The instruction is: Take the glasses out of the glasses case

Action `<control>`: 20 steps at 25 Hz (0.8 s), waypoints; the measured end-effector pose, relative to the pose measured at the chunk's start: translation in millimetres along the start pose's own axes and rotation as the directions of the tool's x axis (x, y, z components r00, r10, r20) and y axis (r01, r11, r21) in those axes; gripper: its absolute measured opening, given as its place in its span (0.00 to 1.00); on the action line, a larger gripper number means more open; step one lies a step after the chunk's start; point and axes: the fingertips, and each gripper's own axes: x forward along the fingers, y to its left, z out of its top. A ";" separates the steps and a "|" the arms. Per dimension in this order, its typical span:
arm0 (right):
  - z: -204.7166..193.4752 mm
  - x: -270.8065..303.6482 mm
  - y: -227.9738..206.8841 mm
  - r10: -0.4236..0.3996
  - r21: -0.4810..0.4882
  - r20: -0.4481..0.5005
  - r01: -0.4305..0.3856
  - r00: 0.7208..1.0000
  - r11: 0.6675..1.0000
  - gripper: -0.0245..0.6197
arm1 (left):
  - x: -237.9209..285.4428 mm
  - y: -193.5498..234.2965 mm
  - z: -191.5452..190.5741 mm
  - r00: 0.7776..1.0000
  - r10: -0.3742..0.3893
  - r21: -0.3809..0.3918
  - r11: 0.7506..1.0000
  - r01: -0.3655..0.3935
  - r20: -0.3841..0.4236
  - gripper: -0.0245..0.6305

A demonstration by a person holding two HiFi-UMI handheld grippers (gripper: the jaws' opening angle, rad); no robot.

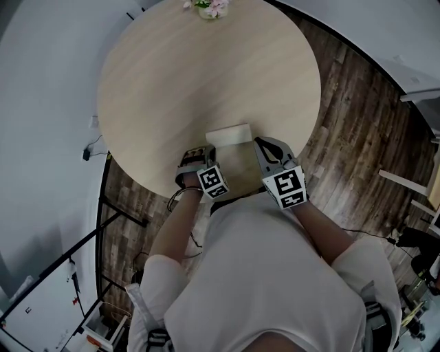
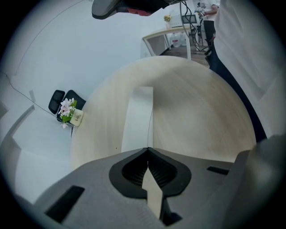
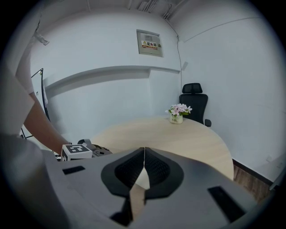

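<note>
A white, closed glasses case lies on the near part of the round wooden table. In the left gripper view the case stretches away just beyond the jaw tips. My left gripper hangs at the case's near left corner, pointing steeply down, and its jaws meet at the tips with nothing between them. My right gripper sits at the case's right end, also shut and empty. The glasses are not visible.
A small pot of pink flowers stands at the table's far edge, also seen as the flower pot. A black office chair is behind it by the white wall. The wooden floor surrounds the table.
</note>
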 end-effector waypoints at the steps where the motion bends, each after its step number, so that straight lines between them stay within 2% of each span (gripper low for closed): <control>1: -0.9 0.5 -0.9 -0.001 0.002 -0.004 0.001 1.000 1.000 0.06 | -0.3 0.0 0.6 1.000 0.002 0.005 1.000 -0.002 0.000 0.05; 8: -1.1 8.8 -1.6 -0.001 -0.002 -0.016 0.001 1.000 1.000 0.06 | 0.6 -2.0 1.7 0.999 0.046 0.081 0.996 -0.045 -0.010 0.05; 14: -2.8 19.1 0.4 0.019 -0.042 -0.047 -0.021 0.999 0.999 0.06 | 1.8 -2.0 3.1 0.998 0.053 0.085 0.995 -0.051 -0.016 0.05; 17: -6.1 26.8 3.6 0.027 -0.108 -0.083 -0.036 0.996 0.994 0.06 | 2.4 -1.6 2.6 0.998 0.056 0.071 0.996 -0.055 -0.013 0.05; 20: -10.3 35.0 11.1 0.050 -0.242 -0.128 -0.080 0.990 0.967 0.06 | 1.8 -2.5 0.1 0.998 0.061 0.063 0.996 -0.060 -0.016 0.05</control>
